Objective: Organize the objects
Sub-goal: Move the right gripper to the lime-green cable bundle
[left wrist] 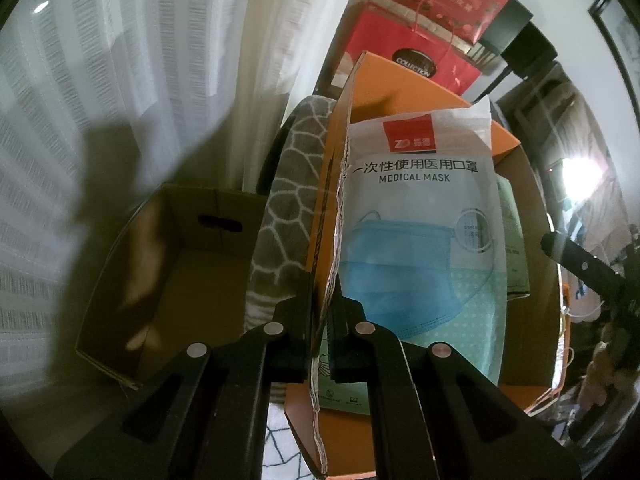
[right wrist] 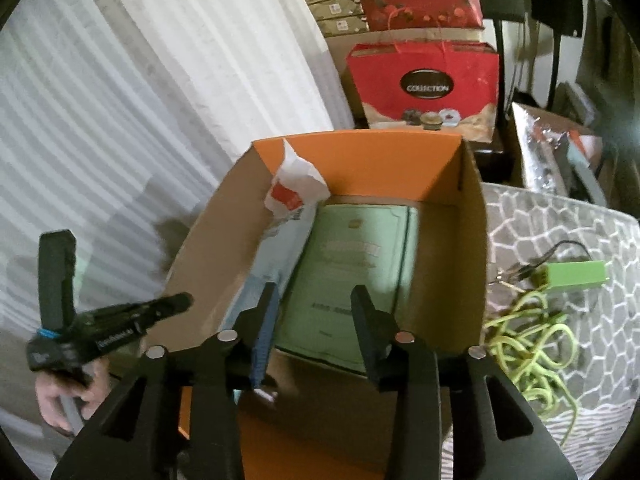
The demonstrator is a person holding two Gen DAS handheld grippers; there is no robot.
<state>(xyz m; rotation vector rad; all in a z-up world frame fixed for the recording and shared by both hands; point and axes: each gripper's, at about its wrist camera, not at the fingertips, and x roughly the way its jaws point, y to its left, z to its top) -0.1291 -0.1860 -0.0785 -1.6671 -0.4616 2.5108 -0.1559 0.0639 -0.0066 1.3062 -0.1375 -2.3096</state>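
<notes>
My left gripper (left wrist: 325, 292) is shut on the left wall of the orange cardboard box (left wrist: 336, 152). A white medical mask pack (left wrist: 416, 216) leans against that wall inside the box, over a pale green packet (left wrist: 514, 236). In the right wrist view the box (right wrist: 474, 240) lies under my right gripper (right wrist: 314, 300), which is open and empty above the green packet (right wrist: 352, 276); the mask pack (right wrist: 288, 200) stands crumpled at the box's left side. The left gripper shows as a black tool (right wrist: 120, 316) at the box's left.
An open brown carton (left wrist: 168, 264) stands left of the orange box. A grey patterned cushion (right wrist: 568, 240) carries a green charger block (right wrist: 572, 276) and a tangled yellow-green cable (right wrist: 528, 344). Red gift bags (right wrist: 424, 84) stand behind. White curtains (left wrist: 140, 60) hang left.
</notes>
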